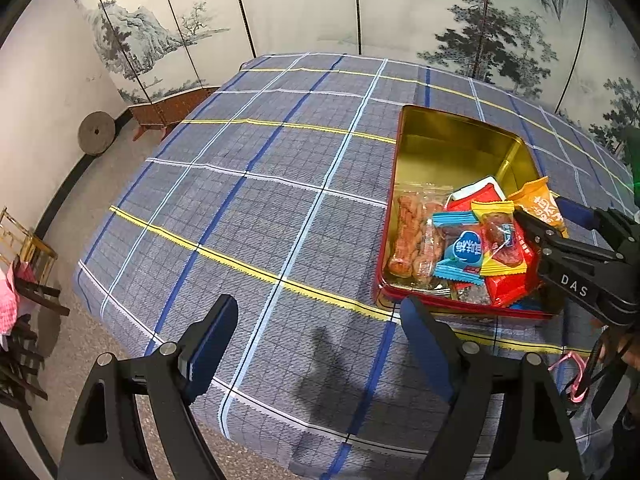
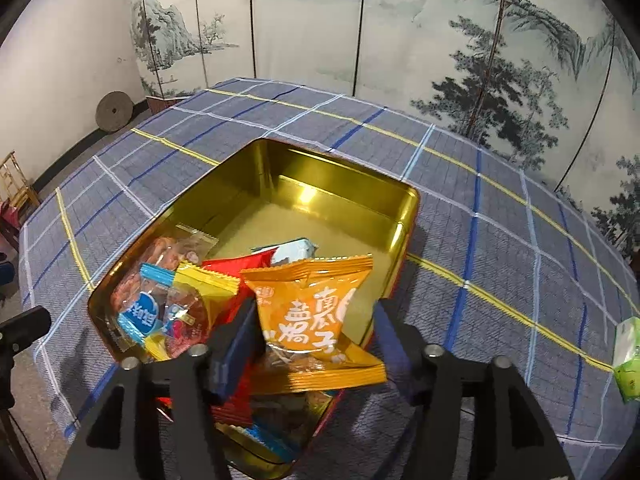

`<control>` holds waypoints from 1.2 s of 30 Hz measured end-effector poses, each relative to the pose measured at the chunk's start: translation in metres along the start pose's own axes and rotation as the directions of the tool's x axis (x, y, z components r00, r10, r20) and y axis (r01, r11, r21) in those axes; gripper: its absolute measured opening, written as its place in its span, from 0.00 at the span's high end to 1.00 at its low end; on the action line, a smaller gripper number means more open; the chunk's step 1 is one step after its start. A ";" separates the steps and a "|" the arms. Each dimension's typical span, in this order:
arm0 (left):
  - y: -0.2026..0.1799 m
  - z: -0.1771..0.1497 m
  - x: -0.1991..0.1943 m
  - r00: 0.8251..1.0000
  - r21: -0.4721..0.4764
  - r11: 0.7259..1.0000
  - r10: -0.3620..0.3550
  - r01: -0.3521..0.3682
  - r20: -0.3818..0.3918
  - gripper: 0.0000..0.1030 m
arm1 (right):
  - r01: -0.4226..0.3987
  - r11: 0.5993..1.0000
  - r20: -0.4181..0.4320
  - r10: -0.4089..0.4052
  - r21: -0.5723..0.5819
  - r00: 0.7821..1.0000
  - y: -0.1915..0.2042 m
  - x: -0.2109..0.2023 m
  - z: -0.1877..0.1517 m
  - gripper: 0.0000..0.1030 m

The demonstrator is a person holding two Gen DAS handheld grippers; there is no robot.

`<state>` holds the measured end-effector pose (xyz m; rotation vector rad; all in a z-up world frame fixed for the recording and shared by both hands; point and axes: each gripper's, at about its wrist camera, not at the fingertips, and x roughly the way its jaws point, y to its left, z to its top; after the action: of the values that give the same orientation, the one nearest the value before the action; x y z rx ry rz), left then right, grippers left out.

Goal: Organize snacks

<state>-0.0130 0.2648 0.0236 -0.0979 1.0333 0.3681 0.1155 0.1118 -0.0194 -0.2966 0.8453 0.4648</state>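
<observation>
Holding an orange packet [image 2: 316,312] between its fingers, the right gripper [image 2: 316,344] hangs over the near end of the tin [image 2: 400,216]; its jaws are part closed on the packet's lower half. The left gripper [image 1: 320,344] is wide open and empty, above bare cloth just left of the tin. Tin sits on the table [image 1: 240,200], lid off. Inside, heaped at the near end: a clear bag [image 1: 412,240] of brown pieces, a blue packet [image 1: 460,252], a yellow packet [image 1: 500,240], red packets [image 1: 504,288]. Far half of tin is bare. Judgement: task nearly done; the orange packet awaits release. A green packet [image 2: 628,356] lies on the table at right, possibly last.
</observation>
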 end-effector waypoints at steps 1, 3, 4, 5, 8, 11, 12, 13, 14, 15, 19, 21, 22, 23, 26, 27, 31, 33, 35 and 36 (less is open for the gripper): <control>-0.001 0.000 0.000 1.000 0.002 1.000 0.000 0.000 0.000 0.21 | 0.007 1.000 0.002 -0.007 0.000 1.000 -0.001 0.000 0.000 0.33; -0.003 0.000 -0.001 1.000 0.006 1.000 0.001 -0.001 0.000 0.21 | 0.003 1.000 0.007 -0.003 0.004 1.000 -0.004 -0.002 -0.001 0.28; -0.004 0.000 -0.001 1.000 0.008 1.000 0.001 -0.001 -0.001 0.21 | 0.007 1.000 0.008 -0.007 0.004 1.000 -0.005 -0.002 -0.001 0.26; -0.005 -0.001 -0.001 1.000 0.009 1.000 0.001 -0.001 -0.003 0.21 | 0.010 1.000 0.009 -0.010 0.004 1.000 -0.006 -0.002 -0.001 0.25; -0.009 -0.001 -0.002 1.000 0.014 1.000 0.001 -0.001 -0.006 0.21 | 0.007 1.000 0.010 -0.007 0.004 1.000 -0.008 -0.002 -0.002 0.23; -0.011 0.000 -0.004 1.000 0.019 1.000 0.002 -0.002 -0.003 0.21 | 0.008 1.000 0.018 -0.008 0.009 1.000 -0.009 -0.003 -0.003 0.21; -0.012 0.000 -0.005 1.000 0.020 1.000 0.003 -0.003 -0.001 0.21 | 0.007 1.000 0.019 -0.008 0.010 1.000 -0.010 -0.004 -0.004 0.20; -0.013 0.001 -0.006 1.000 0.021 1.000 0.003 -0.003 0.001 0.21 | 0.008 1.000 0.021 -0.008 0.009 1.000 -0.010 -0.004 -0.004 0.20; -0.013 0.001 -0.006 1.000 0.022 1.000 0.003 -0.003 0.002 0.21 | 0.008 1.000 0.020 -0.008 0.008 1.000 -0.011 -0.004 -0.005 0.20; -0.014 0.002 -0.007 1.000 0.022 1.000 0.003 -0.003 0.003 0.21 | 0.006 1.000 0.019 -0.006 0.009 1.000 -0.012 -0.004 -0.005 0.20; -0.019 0.002 -0.009 1.000 0.030 1.000 0.000 0.000 0.006 0.21 | -0.004 1.000 0.021 0.003 0.024 1.000 -0.017 -0.008 -0.009 0.19; -0.021 0.002 -0.010 1.000 0.033 0.999 -0.001 0.001 0.006 0.21 | -0.002 1.000 0.025 0.001 0.027 1.000 -0.018 -0.011 -0.011 0.19; -0.022 0.001 -0.010 1.000 0.035 0.999 -0.002 0.002 0.006 0.21 | -0.005 1.000 0.027 0.004 0.029 1.000 -0.019 -0.013 -0.011 0.19; -0.023 0.001 -0.010 1.000 0.036 0.999 -0.002 0.002 0.005 0.21 | -0.008 0.999 0.029 0.007 0.031 1.000 -0.020 -0.015 -0.012 0.19; -0.026 0.001 -0.011 1.000 0.041 0.999 -0.003 0.003 0.005 0.21 | -0.013 0.999 0.041 0.011 0.035 0.999 -0.021 -0.025 -0.015 0.19; -0.027 0.001 -0.010 1.000 0.042 0.999 -0.004 0.004 0.004 0.21 | -0.018 0.999 0.046 0.016 0.038 0.999 -0.022 -0.028 -0.016 0.19; -0.031 0.000 -0.010 1.000 0.045 0.999 -0.011 0.011 -0.002 0.21 | -0.034 0.998 0.053 0.031 0.052 0.998 -0.021 -0.042 -0.023 0.19; -0.034 -0.001 -0.010 1.000 0.049 0.999 -0.012 0.013 -0.006 0.20 | -0.037 0.998 0.058 0.034 0.052 0.998 -0.020 -0.050 -0.028 0.19; -0.036 -0.001 -0.010 1.000 0.052 0.999 -0.015 0.015 -0.009 0.19 | -0.046 0.998 0.059 0.043 0.049 0.997 -0.018 -0.055 -0.033 0.19; -0.038 -0.002 -0.010 1.000 0.053 0.999 -0.015 0.015 -0.009 0.19 | -0.050 0.998 0.058 0.047 0.048 0.997 -0.016 -0.058 -0.036 0.19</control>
<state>-0.0060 0.2268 0.0274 -0.0600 1.0495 0.3269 0.0676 0.0665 0.0036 -0.2164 0.8086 0.4942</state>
